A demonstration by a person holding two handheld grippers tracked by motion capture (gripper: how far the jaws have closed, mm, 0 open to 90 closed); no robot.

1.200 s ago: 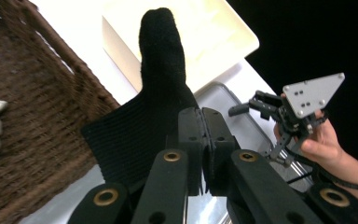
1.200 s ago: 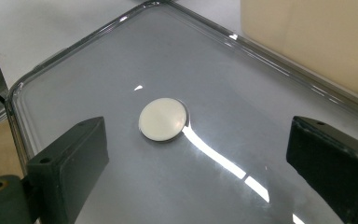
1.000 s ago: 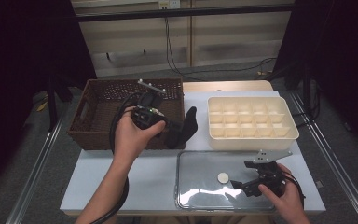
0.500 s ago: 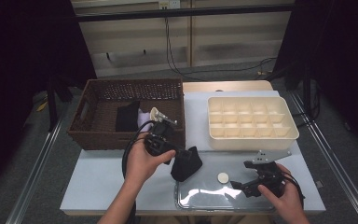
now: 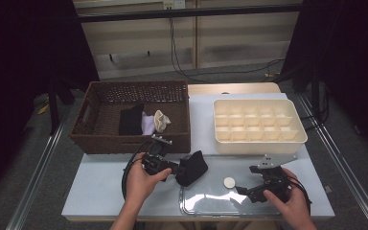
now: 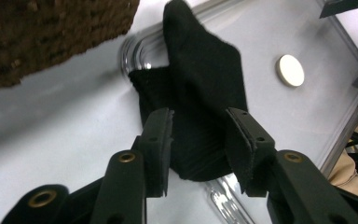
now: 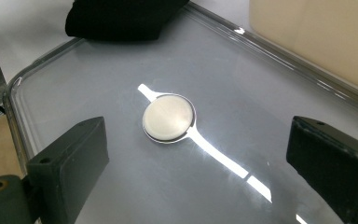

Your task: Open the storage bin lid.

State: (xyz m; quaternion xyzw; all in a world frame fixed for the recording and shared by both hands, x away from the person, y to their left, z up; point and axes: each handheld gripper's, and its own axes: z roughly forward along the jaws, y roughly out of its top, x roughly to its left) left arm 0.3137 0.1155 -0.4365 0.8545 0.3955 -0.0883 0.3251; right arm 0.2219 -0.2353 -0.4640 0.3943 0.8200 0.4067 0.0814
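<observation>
1. The left gripper [image 5: 172,168] is low over the table's near edge, just in front of the wicker basket [image 5: 92,139], with the black sock [image 5: 191,167] at its tips.
2. Along the left gripper's own view, the black sock [image 6: 200,107] sits right between the two black jaws; the pads flank the cuff end on both sides. The jaws have just been opening, with the sock between them. Whether the pads press on the cloth I cannot tell for sure; they look close against it but not squeezing it flat.
3. The sock's far end drapes across the rim of the clear tray [image 5: 196,211], at its left corner, while the cuff end sits over the pale table [image 5: 96,191].
4. The right gripper [image 5: 244,191] is parked over the tray's near right part, in the person's right hand [image 5: 287,203].
5. In the right gripper view its jaws stand wide apart, nothing between the pads, so it's open. Straight ahead lies the small white disc [image 7: 168,117], flat on the clear tray [image 7: 74,84], beyond the jaw tips and not touched.
6. The same disc [image 5: 229,182] lies to the right of the sock in the high view, near it but apart.
7. Behind the tray stands the cream divided box [image 5: 258,125], compartments bare.
8. Inside the basket lie another black cloth [image 5: 130,120], a pale lilac piece [image 5: 147,124] and a cream one [image 5: 162,120], bunched together.
</observation>
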